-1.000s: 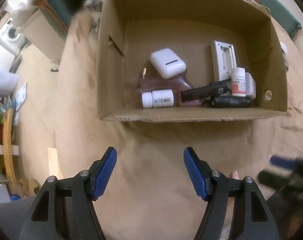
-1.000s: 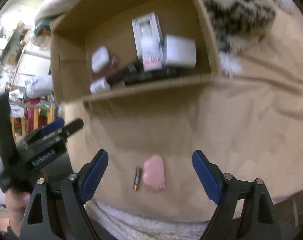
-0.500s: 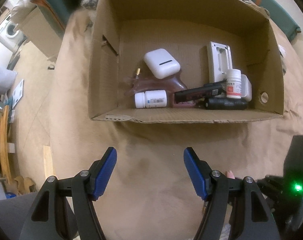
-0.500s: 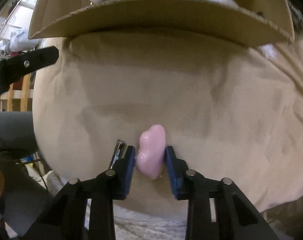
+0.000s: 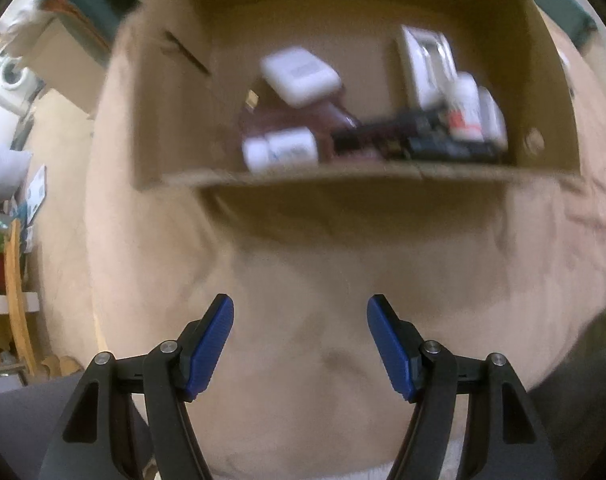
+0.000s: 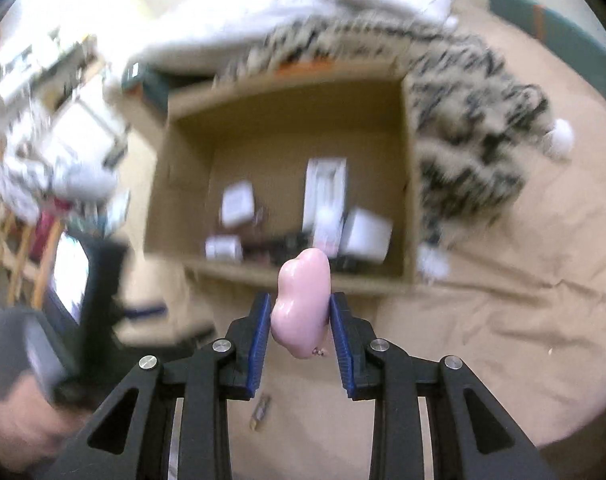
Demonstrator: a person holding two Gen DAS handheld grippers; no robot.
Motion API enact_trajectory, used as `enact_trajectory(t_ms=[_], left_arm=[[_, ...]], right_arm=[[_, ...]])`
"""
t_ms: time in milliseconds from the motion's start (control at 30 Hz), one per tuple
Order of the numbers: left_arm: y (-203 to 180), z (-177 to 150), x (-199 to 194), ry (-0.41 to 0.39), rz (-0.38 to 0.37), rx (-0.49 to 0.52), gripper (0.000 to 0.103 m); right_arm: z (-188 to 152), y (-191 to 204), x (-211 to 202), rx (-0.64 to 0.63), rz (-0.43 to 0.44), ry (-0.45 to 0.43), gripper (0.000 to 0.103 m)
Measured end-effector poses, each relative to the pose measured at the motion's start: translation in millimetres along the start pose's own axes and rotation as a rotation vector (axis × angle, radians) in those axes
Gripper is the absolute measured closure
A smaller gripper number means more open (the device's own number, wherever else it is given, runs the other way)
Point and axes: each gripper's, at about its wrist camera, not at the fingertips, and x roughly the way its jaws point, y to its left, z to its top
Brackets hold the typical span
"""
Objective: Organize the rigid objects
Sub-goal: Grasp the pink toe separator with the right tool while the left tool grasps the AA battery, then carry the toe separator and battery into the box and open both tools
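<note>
We now have the pink toy (image 6: 301,304) pinched in the right gripper (image 6: 300,320) and lifted off the cloth (image 6: 483,280), box (image 6: 407,184) next; left gripper (image 5: 300,344) open, empty.

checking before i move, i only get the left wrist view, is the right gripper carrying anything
Observer: Yes, the right gripper is shut on a pink blob-shaped object, lifted clear of the tan cloth.
Operator: anything left on the cloth near it
Observer: A battery lies on the cloth just below the right gripper's fingers.
Operator: what's beside the box on that side
Observer: A black-and-white furry blanket lies against the right wall of the cardboard box.
</note>
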Motion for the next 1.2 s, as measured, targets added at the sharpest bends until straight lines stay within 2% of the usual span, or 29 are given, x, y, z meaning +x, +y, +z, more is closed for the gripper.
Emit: enact_trajectory(t_ms=[100,267,333,400,500,567,600,700,767,867,1000,1200], left_arm=[[-20,-14,4,0.044,-0.050,0.033,0.037],[-59,-38,17,0.118,-0.100,0.107,0.038],[-70,-45,24,0.138,-0.097,0.127,0.038],[-80,-49,32,0.151,-0.078,0.151,0.043],[-87,-51,40,0.147,-0.045,0.168,0.045],[-89,-50,41,0.138,-0.038,0.178,0.051],[-90,-49,40,0.130,-0.034,0.184,0.055],[-90,-49,38,0.121,-0.039,0.190,0.074],[-87,-48,36,0.116,-0.042,0.177,0.094],[-76,-45,36,0.122,-0.065,0.134,0.094],[-57,-33,34,0.090,-0.009,0.092,0.094],[-23,-16,22,0.058,0.006,0.001,0.094]], right_arm=[[7,-13,-12,0.043,0.017,-0.028,0.071],[9,-18,-10,0.078,0.054,-0.013,0.071],[9,-20,-10,0.078,0.067,-0.009,0.071],[6,-18,-11,0.074,0.079,-0.009,0.071],[6,-14,-12,0.068,0.093,-0.013,0.071],[6,-14,-12,0.069,0.100,-0.010,0.071],[6,-14,-12,0.070,0.102,-0.008,0.071],[6,-14,-11,0.073,0.104,-0.005,0.071],[6,-14,-11,0.074,0.105,-0.004,0.071],[6,-14,-11,0.073,0.103,-0.004,0.071],[5,-15,-8,0.074,0.098,0.001,0.071],[5,-16,-6,0.076,0.092,0.005,0.071]])
